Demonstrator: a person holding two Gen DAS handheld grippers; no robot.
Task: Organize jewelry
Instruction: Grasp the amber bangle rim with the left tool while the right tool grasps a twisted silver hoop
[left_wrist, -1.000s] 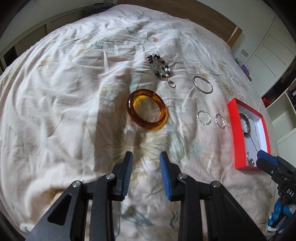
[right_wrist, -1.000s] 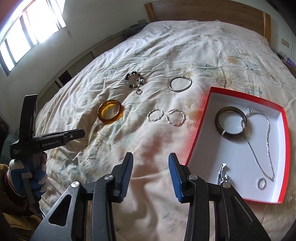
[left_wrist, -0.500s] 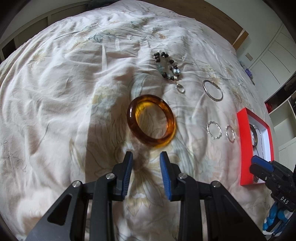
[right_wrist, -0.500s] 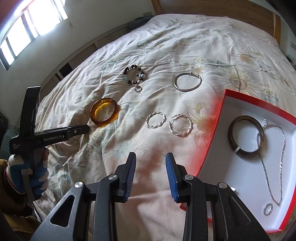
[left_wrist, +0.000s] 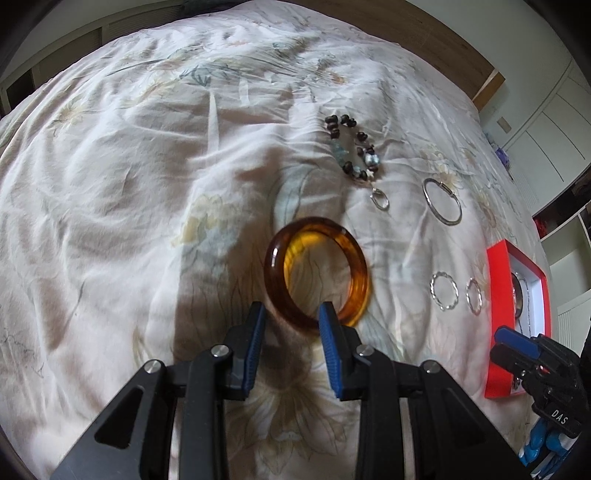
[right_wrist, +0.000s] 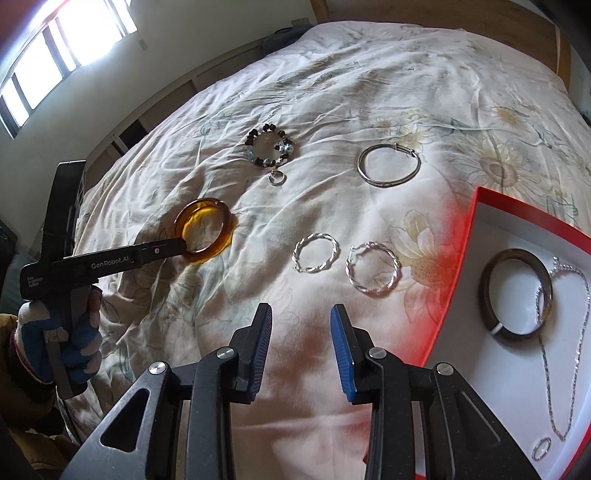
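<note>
Black left gripper (right_wrist: 183, 242), printed "GenRobot.AI", gapes empty at the amber bangle (left_wrist: 317, 271); right gripper (right_wrist: 301, 328) gapes empty.

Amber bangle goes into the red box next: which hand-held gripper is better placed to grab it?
Left. The left hand-held gripper already has its open jaws at the near rim of the amber bangle. The right hand-held gripper hovers over bare bedspread near the red box.

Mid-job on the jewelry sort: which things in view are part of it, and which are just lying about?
Part of the job:
amber bangle, at the left gripper
beaded bracelet
silver bangle
two twisted silver hoops
red box, already holding a dark bangle and a silver chain

Just there:
floral bedspread
wooden headboard
window
</note>
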